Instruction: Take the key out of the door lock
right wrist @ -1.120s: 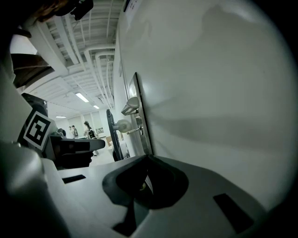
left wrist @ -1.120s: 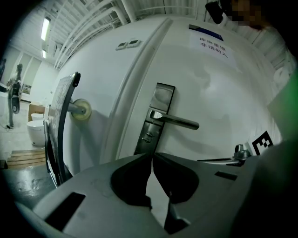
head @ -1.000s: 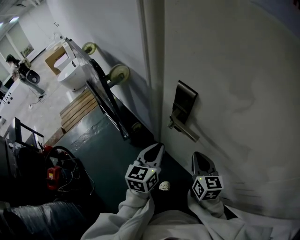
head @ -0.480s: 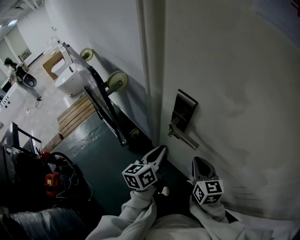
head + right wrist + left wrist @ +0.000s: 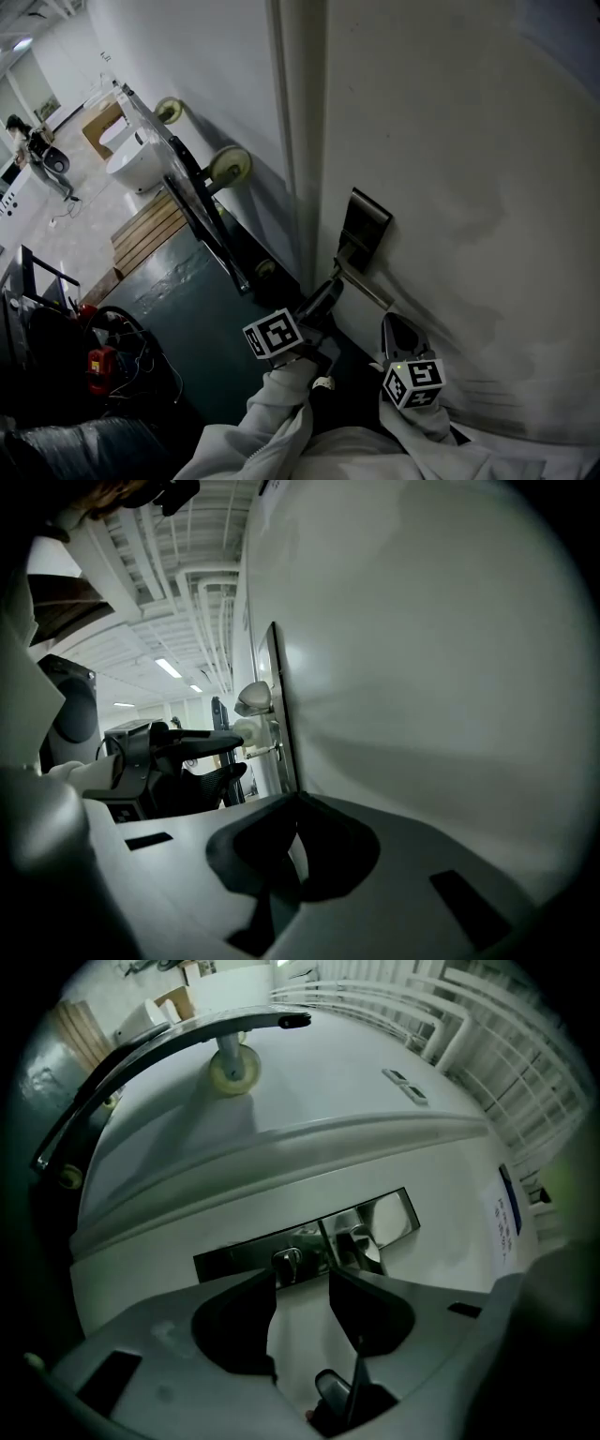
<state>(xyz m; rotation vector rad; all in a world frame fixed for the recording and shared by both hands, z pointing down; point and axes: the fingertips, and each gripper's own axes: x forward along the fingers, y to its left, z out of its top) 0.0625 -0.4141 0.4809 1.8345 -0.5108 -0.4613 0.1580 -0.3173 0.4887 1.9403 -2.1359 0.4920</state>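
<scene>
**Left claw released at the lock, key not yet out**

The left claw [image 5: 301, 1275] points level at the lock plate [image 5: 234, 1255] on the door [image 5: 450, 141]. Its jaws have just been opening and now stand apart, pressing on nothing. The key [image 5: 287, 1262] sits in the plate just beyond the jaw tips, in line with the gap and not gripped. The handle [image 5: 361, 1246] is just beside the key on the same plate. The right claw [image 5: 298, 802] is clenched and empty, close to the door face, and sits lower in the head view than the handle. A cart [image 5: 230, 165] stands by the wall left of the door.
</scene>
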